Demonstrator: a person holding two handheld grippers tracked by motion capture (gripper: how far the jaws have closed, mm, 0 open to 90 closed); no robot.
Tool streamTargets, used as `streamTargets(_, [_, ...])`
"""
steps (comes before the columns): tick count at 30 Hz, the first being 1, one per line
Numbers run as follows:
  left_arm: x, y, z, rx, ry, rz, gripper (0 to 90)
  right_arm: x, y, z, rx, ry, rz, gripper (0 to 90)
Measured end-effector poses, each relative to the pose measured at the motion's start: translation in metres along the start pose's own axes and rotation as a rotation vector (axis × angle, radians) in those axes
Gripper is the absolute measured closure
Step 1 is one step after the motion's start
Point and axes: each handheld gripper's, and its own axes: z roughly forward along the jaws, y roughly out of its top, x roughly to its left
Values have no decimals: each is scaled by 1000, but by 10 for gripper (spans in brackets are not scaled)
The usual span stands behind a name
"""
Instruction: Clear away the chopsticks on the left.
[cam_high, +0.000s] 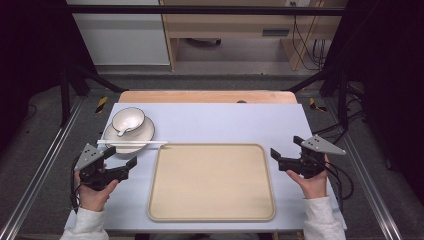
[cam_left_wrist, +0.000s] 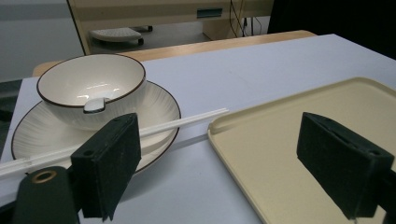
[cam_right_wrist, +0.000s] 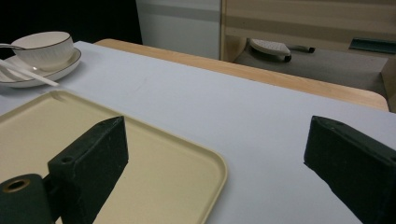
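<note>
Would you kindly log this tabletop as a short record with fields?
tray: beige tray, empty, mid-table
plate: ribbed white plate, left of the tray
bowl: white bowl on the plate, spoon inside
chopsticks: white chopsticks laid across the plate's near rim
left tongs: open, near the plate
right tongs: open, right of the tray

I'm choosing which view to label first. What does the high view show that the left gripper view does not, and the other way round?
The high view alone shows both hands, the left claw and right claw from outside, and the whole tray. The left gripper view alone shows the spoon handle resting over the bowl's near rim, close up. Both show the bowl on its plate, the chopsticks lying across the plate, and the tray.
</note>
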Motion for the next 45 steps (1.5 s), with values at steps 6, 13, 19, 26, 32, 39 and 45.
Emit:
streamTargets(6, [7,0,-1,20,-1,0,135,5,3,-3,-11,6,1,66])
streamTargets(13, [17,-1,1,45,-8,10,142,15,9,-4,-2,8,-28,64])
streamTargets(19, [30,-2,7,96,-24,30,152,22,12,-1,8,13,-34,64])
streamTargets(26, [46,-1,19,165,-14,65,150,22,12,2,16,16,-35,63])
streamTargets(32, [59,1,31,217,29,102,170,21,12,3,24,5,-35,62])
streamTargets(39, [71,0,56,273,77,145,229,22,11,5,33,-1,-37,63])
streamTargets(45, [80,-5,75,301,101,163,299,22,10,7,38,-1,-40,62])
